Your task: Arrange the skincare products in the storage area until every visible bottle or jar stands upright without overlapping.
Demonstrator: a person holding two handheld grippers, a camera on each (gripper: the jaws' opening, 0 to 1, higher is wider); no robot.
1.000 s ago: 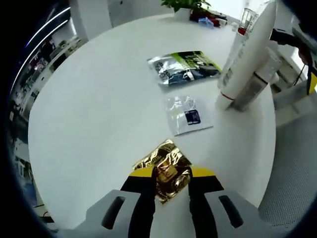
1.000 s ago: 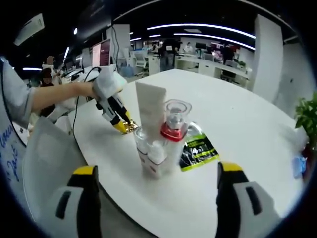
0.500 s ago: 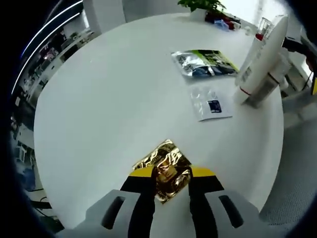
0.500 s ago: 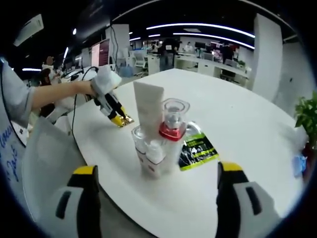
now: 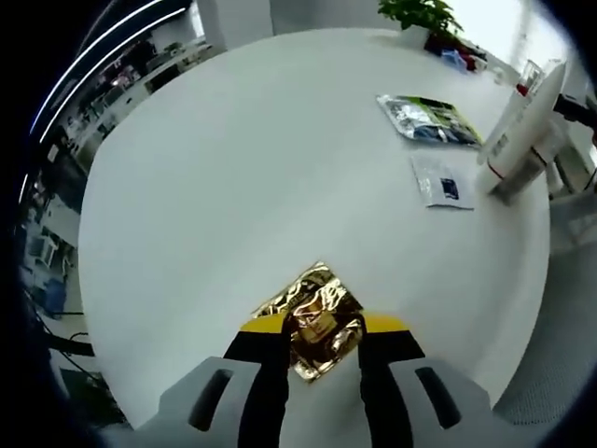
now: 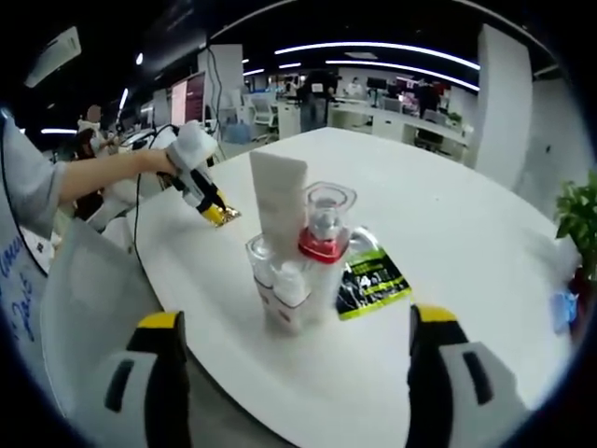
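— Left gripper [image 5: 319, 329]? 
— Jaws clenched on a crinkly gold foil sachet [image 5: 312, 314], its near edge hidden between them.
— Right gripper [image 6: 291, 347]? 
— Jaws released, wide apart; white tube [image 6: 279, 217], clear red-collared bottle [image 6: 325, 245] upright ahead between them, on the round table [image 6: 457, 245].

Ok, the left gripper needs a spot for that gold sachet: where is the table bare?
Bare: the broad white table left of the green-and-silver packet and clear sachet. Crowded: the edge where the white tube and red-collared bottle stand clustered. The left gripper grips the gold sachet.
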